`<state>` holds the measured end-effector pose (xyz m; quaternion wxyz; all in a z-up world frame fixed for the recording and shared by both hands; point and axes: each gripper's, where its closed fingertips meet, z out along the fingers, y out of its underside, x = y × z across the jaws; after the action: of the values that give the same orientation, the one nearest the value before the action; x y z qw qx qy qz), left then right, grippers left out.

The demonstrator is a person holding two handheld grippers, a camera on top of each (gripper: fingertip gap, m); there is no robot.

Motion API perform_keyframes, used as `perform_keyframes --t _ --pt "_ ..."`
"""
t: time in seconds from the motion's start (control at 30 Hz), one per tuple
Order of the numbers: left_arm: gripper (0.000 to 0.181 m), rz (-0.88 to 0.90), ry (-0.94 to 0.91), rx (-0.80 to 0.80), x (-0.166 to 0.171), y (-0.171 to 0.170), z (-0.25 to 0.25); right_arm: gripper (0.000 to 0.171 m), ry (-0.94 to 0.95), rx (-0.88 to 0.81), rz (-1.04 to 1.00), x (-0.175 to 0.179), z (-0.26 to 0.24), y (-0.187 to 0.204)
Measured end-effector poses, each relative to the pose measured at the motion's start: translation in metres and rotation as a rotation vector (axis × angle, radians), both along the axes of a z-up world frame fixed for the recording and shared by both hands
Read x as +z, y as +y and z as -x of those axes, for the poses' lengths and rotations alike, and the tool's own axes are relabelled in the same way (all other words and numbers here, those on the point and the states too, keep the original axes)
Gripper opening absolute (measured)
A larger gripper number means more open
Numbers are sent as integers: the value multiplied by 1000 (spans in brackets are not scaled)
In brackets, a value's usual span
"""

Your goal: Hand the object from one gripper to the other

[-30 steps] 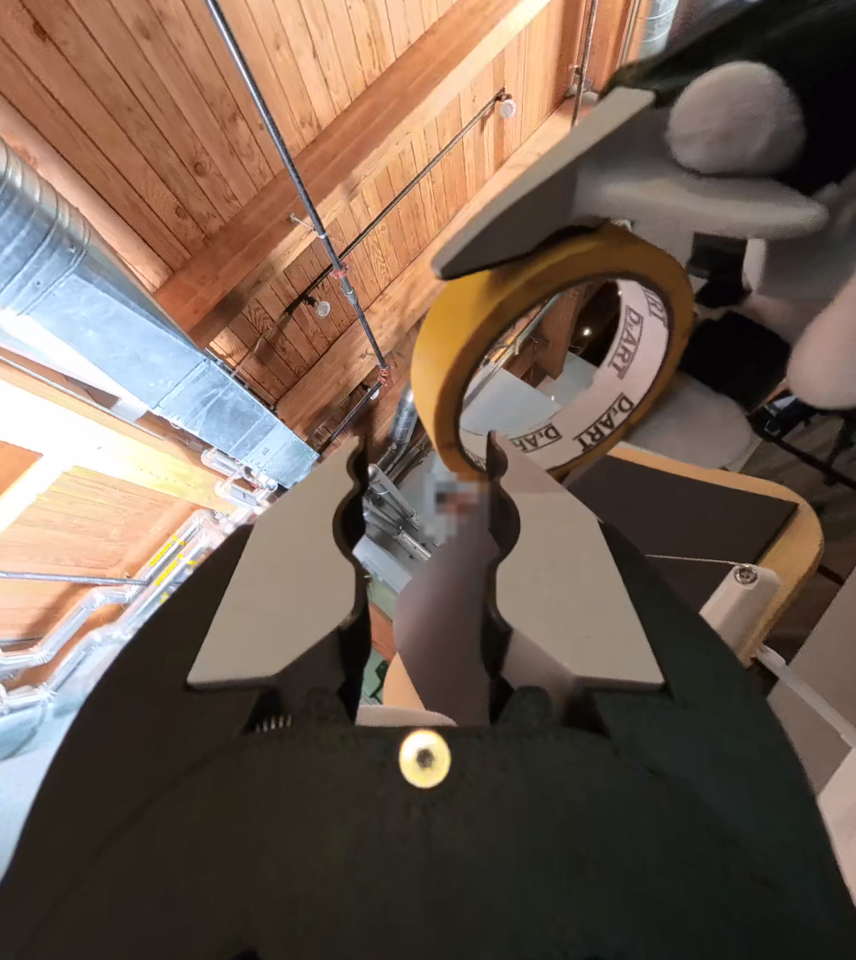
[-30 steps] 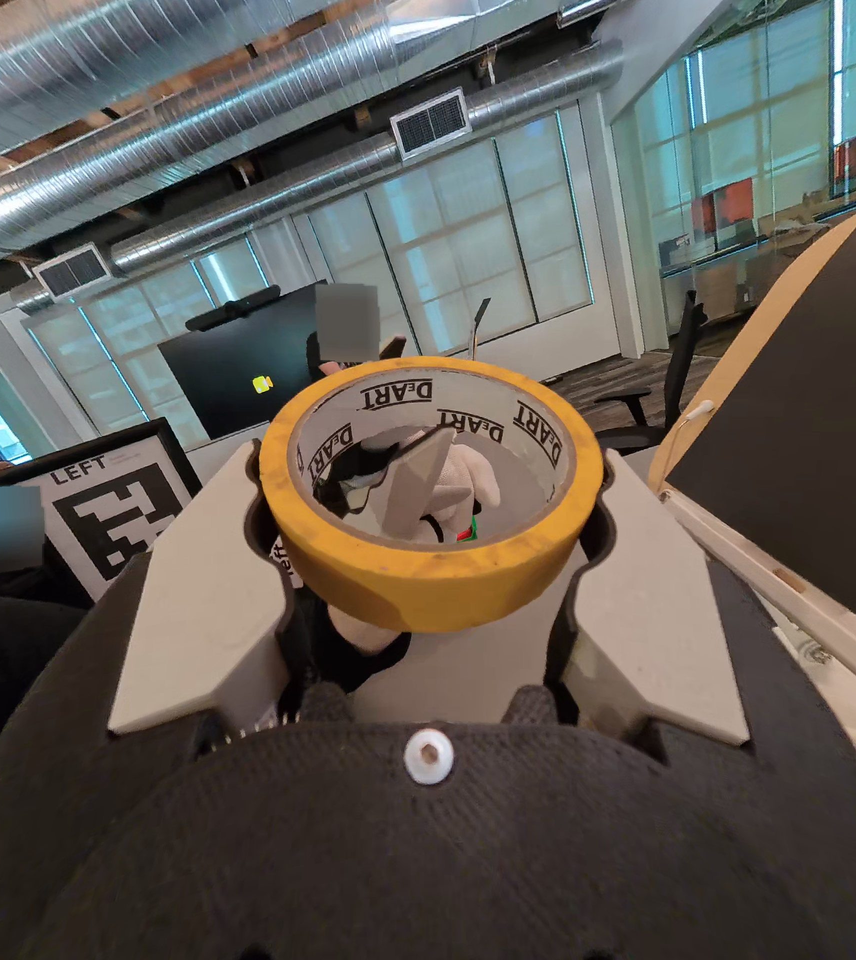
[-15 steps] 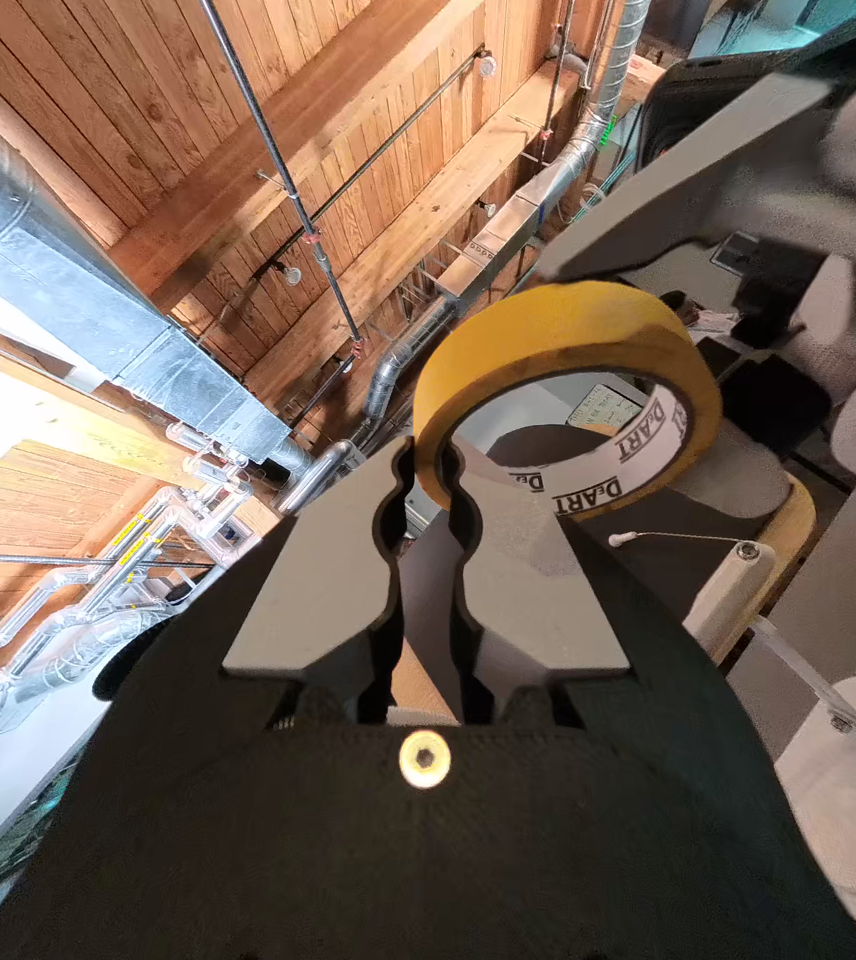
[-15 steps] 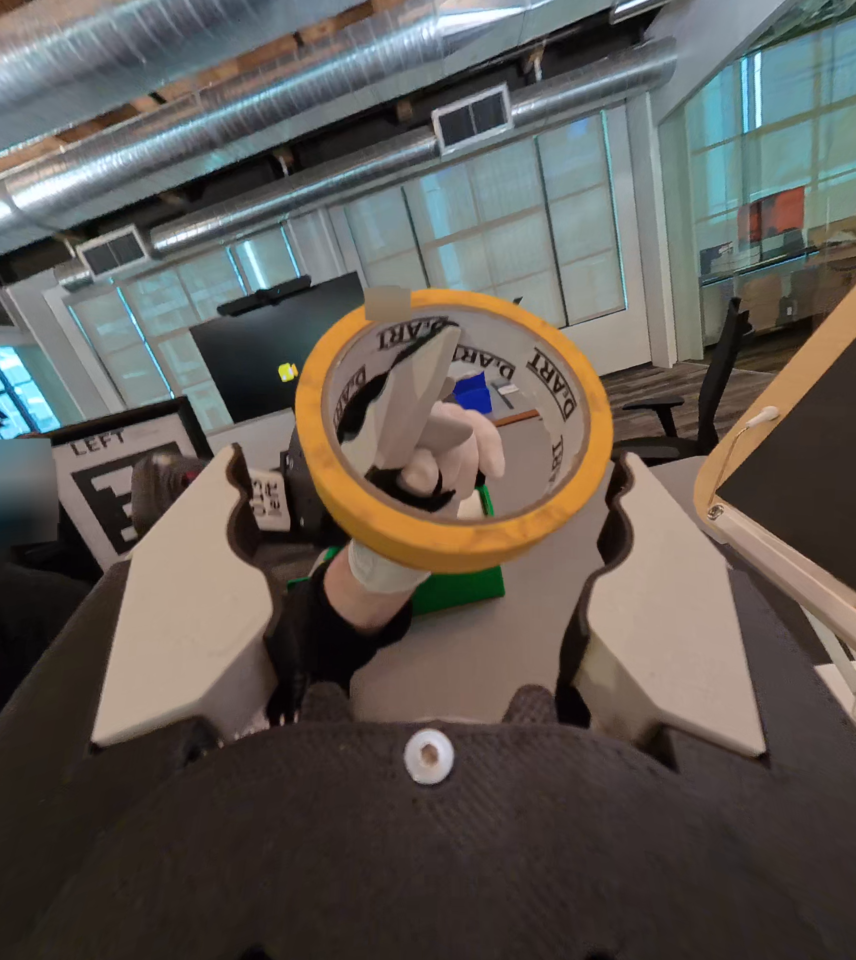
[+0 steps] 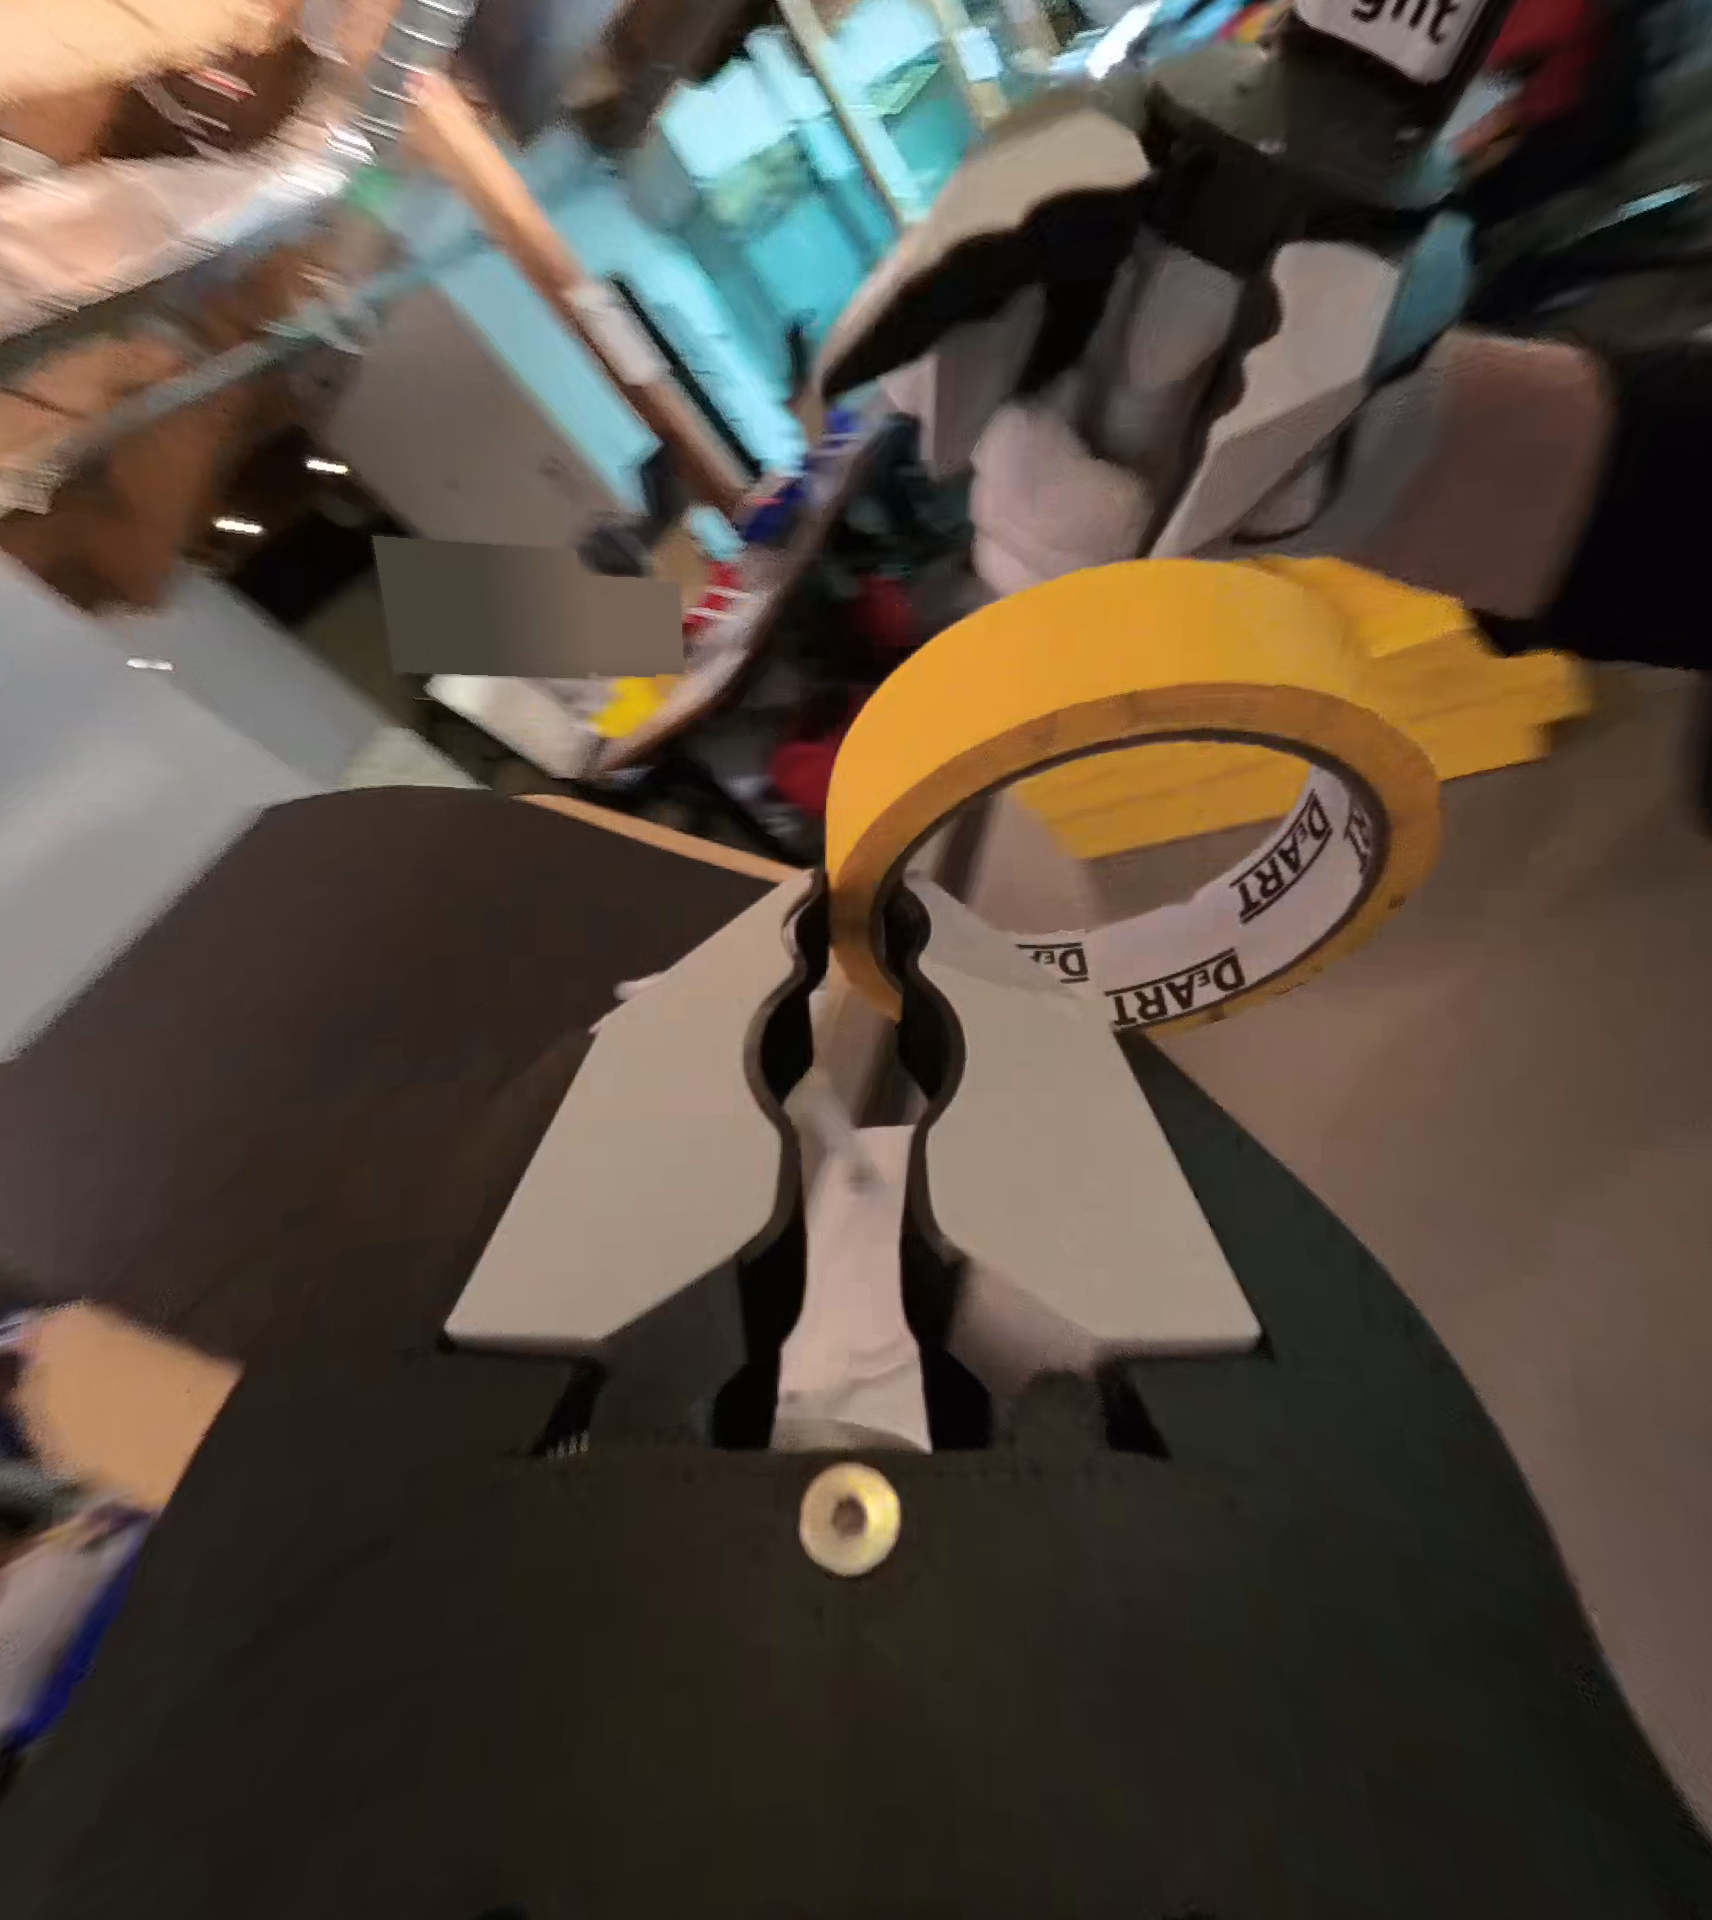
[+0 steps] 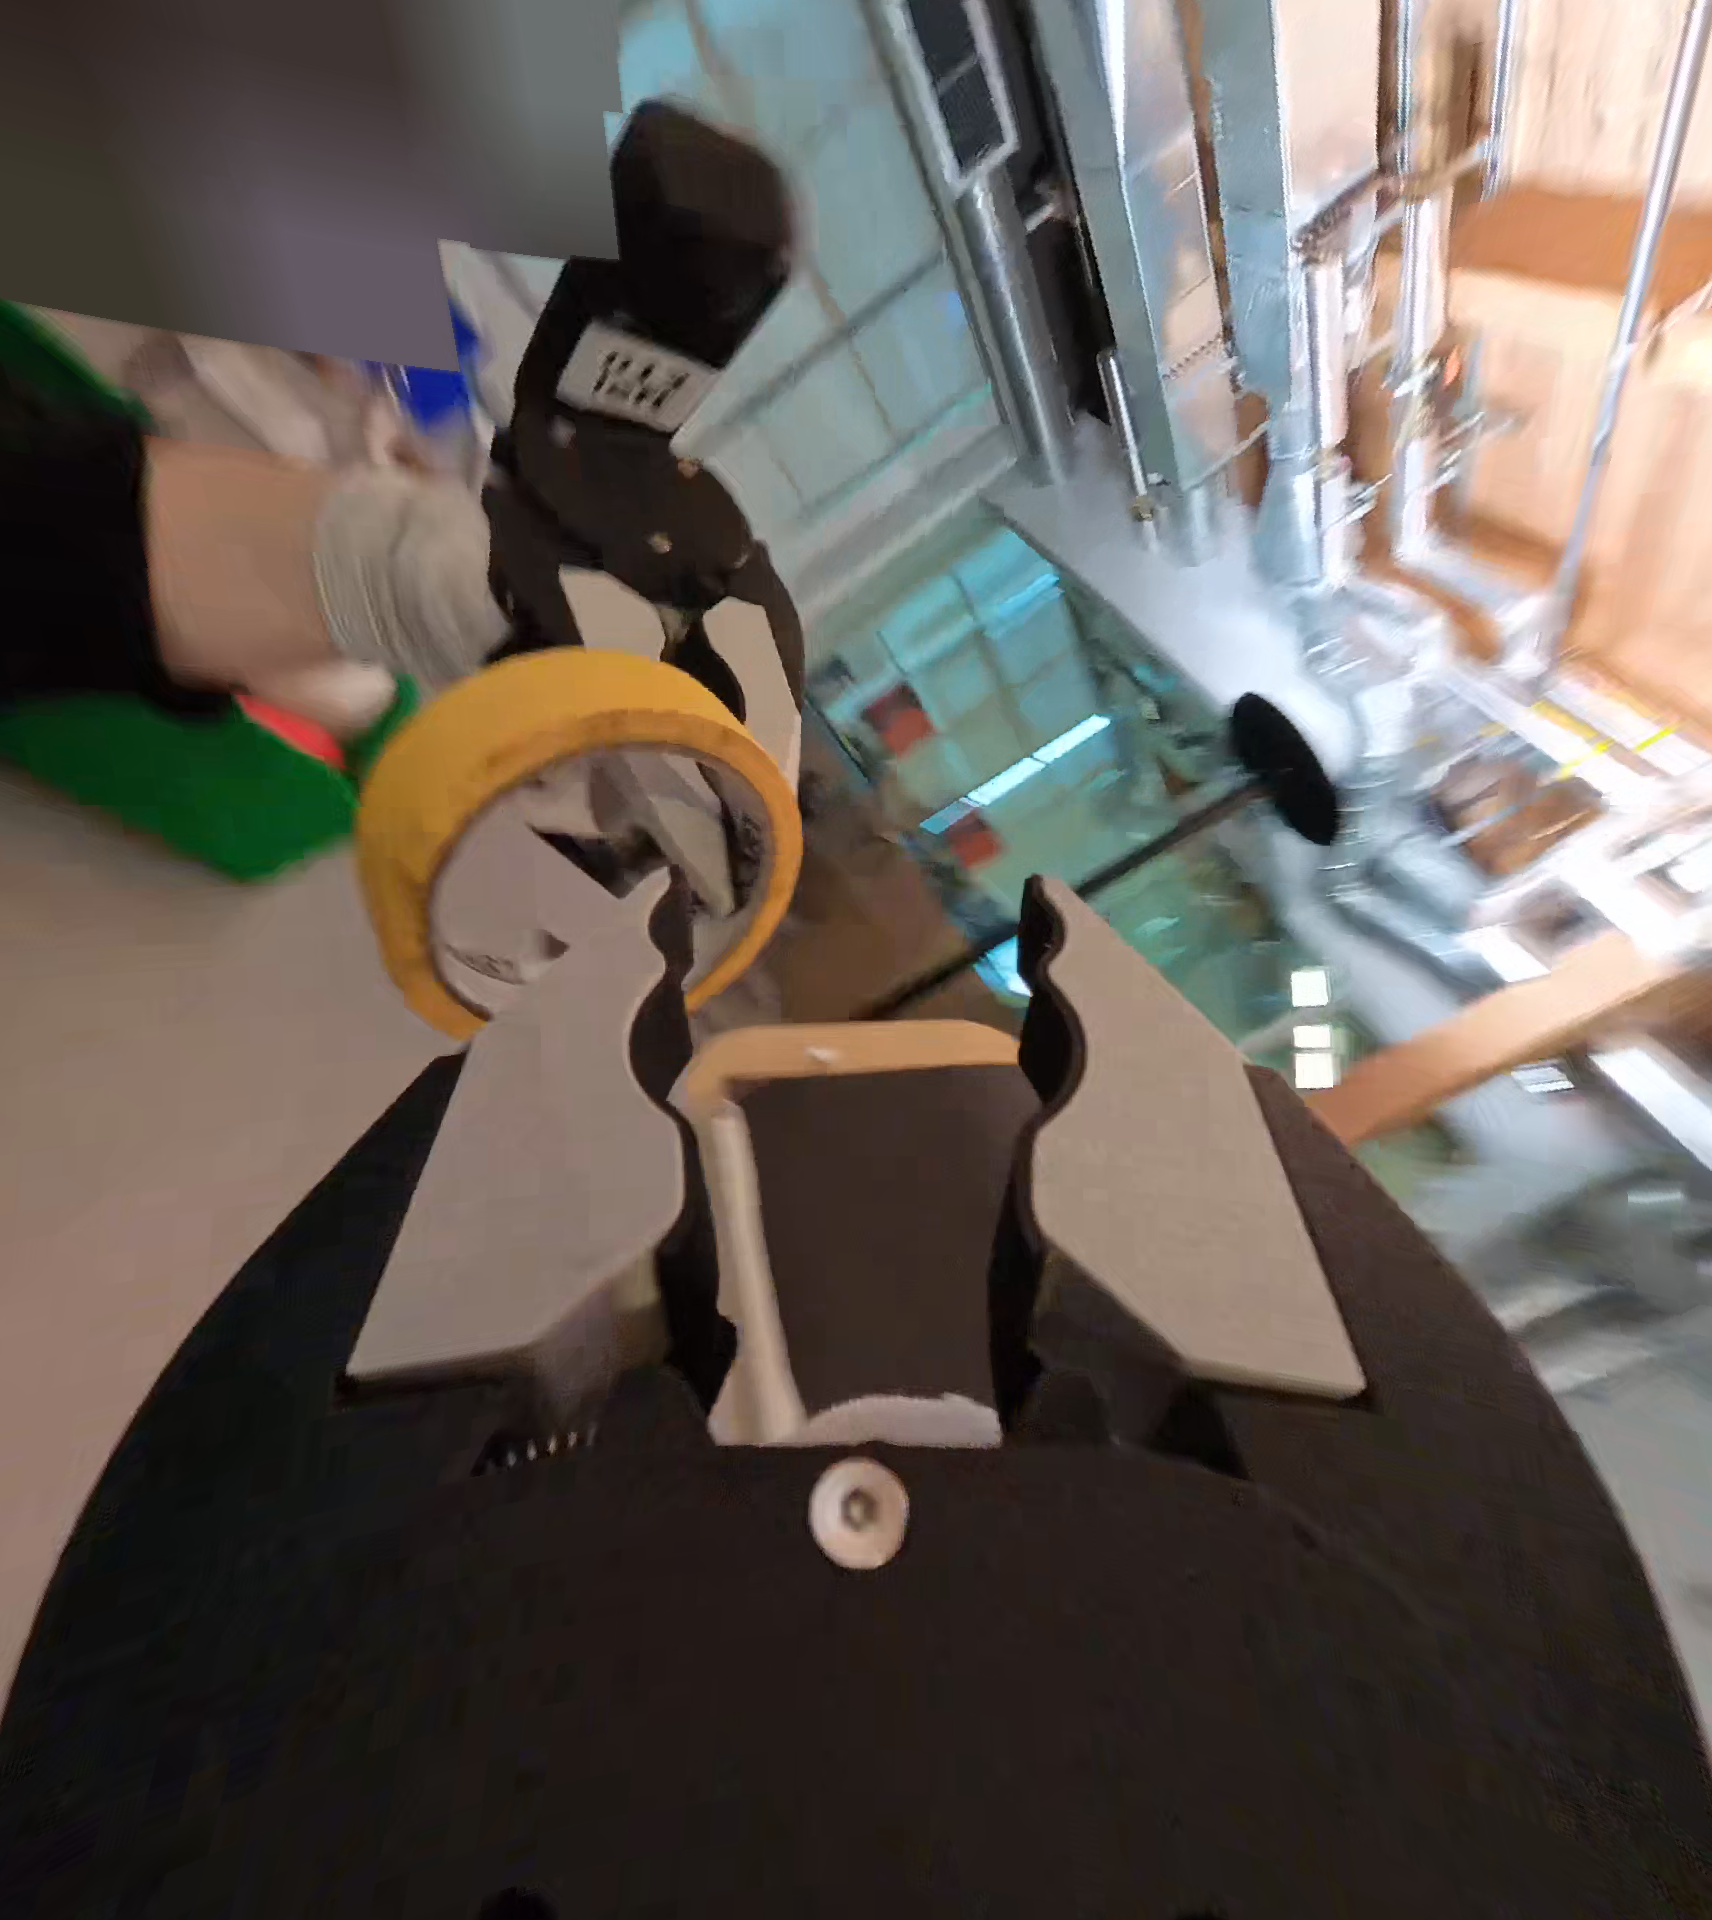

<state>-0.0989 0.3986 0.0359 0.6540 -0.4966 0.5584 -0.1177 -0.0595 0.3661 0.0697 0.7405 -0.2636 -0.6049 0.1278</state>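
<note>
A yellow tape roll [image 5: 1091,644] with a white inner core stands on edge in front of my left gripper [image 5: 857,920]. The left gripper is shut on the roll's near wall, one finger inside the ring and one outside. My right gripper [image 6: 852,904] is open and empty, its left fingertip just in front of the roll [image 6: 561,727]. In the right wrist view the left gripper [image 6: 717,758] holds the roll from behind, with a gloved hand [image 6: 395,582] on it. The right gripper [image 5: 1122,343] shows blurred above and beyond the roll.
A grey table [image 5: 1454,1299] lies below. A black mat on a wooden board [image 6: 873,1195] lies beneath the right gripper and at the left [image 5: 364,987]. A yellow box [image 5: 1434,707] stands behind the roll. A green box [image 6: 156,769] is at the left.
The right gripper let go of the roll and drew back from it. The left gripper closed on the roll's wall and now carries it. Both views swung round, with motion blur.
</note>
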Motion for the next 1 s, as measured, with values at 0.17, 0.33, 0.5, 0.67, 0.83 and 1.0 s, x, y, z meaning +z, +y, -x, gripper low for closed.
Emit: perform_keyframes --t 0.17,0.33,0.5,0.67,0.83,1.0 --pt "8 180 16 -189 -26 -13 -19 51 -200 -162 -372 -29 29 -15" --pt "8 290 96 -270 -51 -22 -26 36 -258 -128 -428 -42 42 -28" --pt "8 322 112 -331 -55 -33 -29 9 -292 -129 -459 -47 44 -32" --pt "10 304 89 -322 -51 -31 -30 8 -254 -163 -408 -38 42 -25" --pt "32 132 -69 -188 -16 -11 -22 6 -32 -282 -281 4 17 5" --pt "44 -19 -221 -118 22 -10 -14 7 263 -432 -132 44 -29 43"
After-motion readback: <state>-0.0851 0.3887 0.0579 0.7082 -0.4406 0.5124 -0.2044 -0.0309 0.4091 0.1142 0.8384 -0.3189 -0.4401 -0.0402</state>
